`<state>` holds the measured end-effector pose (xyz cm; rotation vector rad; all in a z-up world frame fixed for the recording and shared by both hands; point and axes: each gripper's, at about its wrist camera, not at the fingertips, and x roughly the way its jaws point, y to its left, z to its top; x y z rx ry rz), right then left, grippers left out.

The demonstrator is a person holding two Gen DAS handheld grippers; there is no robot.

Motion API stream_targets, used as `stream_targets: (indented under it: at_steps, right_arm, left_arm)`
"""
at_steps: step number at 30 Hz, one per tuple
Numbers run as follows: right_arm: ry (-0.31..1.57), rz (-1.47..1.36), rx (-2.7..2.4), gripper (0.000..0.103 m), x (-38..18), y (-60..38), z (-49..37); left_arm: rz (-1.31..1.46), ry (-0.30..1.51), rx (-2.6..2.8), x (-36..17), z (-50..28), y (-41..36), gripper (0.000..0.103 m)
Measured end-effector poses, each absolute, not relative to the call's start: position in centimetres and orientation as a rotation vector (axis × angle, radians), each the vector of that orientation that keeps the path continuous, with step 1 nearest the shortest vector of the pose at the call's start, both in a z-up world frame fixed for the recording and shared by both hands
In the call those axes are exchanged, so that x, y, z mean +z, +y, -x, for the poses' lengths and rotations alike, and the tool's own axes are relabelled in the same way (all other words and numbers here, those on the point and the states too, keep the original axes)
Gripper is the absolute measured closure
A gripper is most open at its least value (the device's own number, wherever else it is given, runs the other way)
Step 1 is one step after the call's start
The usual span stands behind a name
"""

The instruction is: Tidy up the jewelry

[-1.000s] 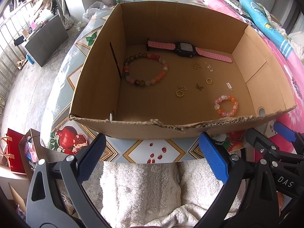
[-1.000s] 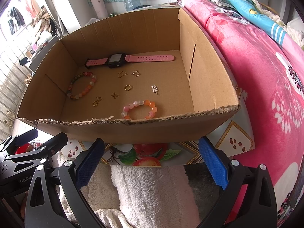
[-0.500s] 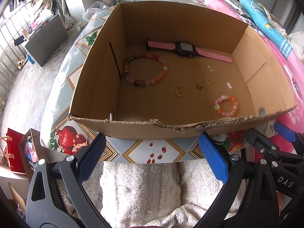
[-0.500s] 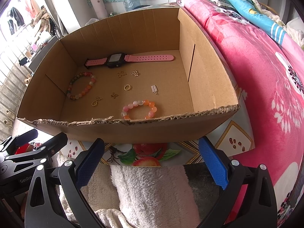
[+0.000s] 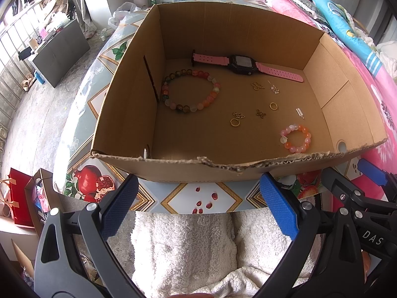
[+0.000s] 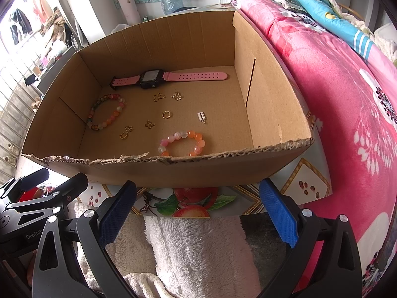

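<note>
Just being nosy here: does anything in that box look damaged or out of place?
The cardboard box has a ragged, torn near rim, as if its flap was ripped off. Inside, a pink watch lies among the jewelry, and small gold charms sit scattered loose across the floor.

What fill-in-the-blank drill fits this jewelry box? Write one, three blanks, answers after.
1. The strap of the watch lying by the far wall of the cardboard box is colored ____.
2. The number of beaded bracelets in the box, counting the large bracelet and the small bracelet, is ____.
3. Both the left gripper and the right gripper are empty, with their jaws ____.

Answers: pink; two; open
</note>
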<state>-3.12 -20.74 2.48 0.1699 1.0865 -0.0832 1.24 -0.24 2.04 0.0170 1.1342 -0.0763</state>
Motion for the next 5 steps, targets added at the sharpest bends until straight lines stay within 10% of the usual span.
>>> stream_targets:
  at_steps: [5]
  right_arm:
    - [1.087, -0.171, -0.083, 0.007, 2.53, -20.79, 3.16]
  left_arm:
    - [-0.016, 1.135, -0.076, 2.05, -1.24, -0.24, 0.009]
